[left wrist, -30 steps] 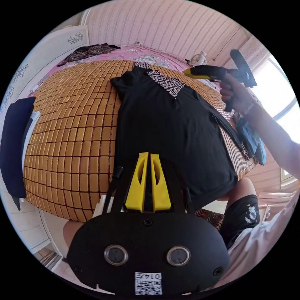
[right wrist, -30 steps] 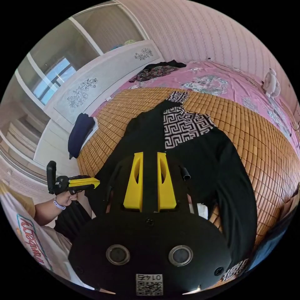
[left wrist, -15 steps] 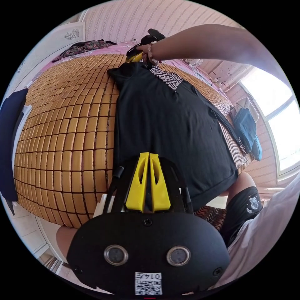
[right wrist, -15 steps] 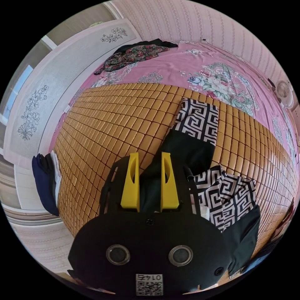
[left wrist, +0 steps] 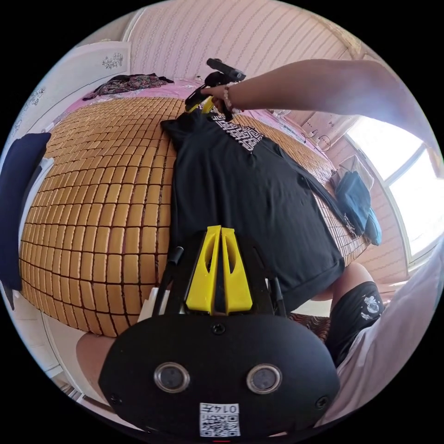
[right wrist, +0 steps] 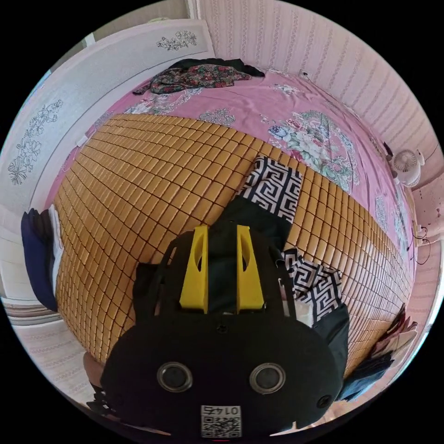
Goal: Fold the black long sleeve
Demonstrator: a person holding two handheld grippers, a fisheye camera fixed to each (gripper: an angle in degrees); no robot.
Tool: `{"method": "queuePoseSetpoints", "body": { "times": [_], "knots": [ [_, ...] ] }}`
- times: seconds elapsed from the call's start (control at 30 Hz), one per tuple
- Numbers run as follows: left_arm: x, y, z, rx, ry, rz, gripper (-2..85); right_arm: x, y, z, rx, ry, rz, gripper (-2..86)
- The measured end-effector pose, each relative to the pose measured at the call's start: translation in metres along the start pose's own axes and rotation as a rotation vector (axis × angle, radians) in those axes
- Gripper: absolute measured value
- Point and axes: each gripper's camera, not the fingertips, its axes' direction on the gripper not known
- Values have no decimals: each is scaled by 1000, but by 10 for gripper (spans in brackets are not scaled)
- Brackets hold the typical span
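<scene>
The black long sleeve (left wrist: pixel 249 194) lies flat on the bamboo mat, its collar end far from me and its hem near. The black-and-white patterned panels (right wrist: pixel 273 187) sit at that far end. My left gripper (left wrist: pixel 220 231) is shut on the near hem. A person's arm reaches over the shirt and holds my right gripper (left wrist: pixel 200 101) at the far left shoulder. In the right gripper view its yellow jaws (right wrist: pixel 222 231) stand apart, with black shoulder fabric (right wrist: pixel 222 268) between them. The shirt's right sleeve (left wrist: pixel 333 203) runs along the mat's right edge.
The bamboo mat (left wrist: pixel 106 185) covers a bed with a pink floral sheet (right wrist: pixel 300 115). A floral garment (right wrist: pixel 199 74) lies at the far corner. A navy garment (left wrist: pixel 18 203) hangs at the left edge and blue clothes (left wrist: pixel 356 203) lie at the right. A small fan (right wrist: pixel 406 164) stands beyond.
The right gripper swung from above the shirt's right side to its far left shoulder, and its jaws opened wider around the fabric. The left gripper stayed shut at the hem.
</scene>
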Motion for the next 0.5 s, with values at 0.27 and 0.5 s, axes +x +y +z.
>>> {"method": "queuePoseSetpoints", "body": {
  "times": [0.27,0.5],
  "knots": [
    [-19,10,-13,-93,45,-27,-10,-36,-36,13,-28,-75,-245,-2],
    [-19,20,-56,13,60,4,-10,-88,-5,-110,410,-514,-906,0]
  ]
}}
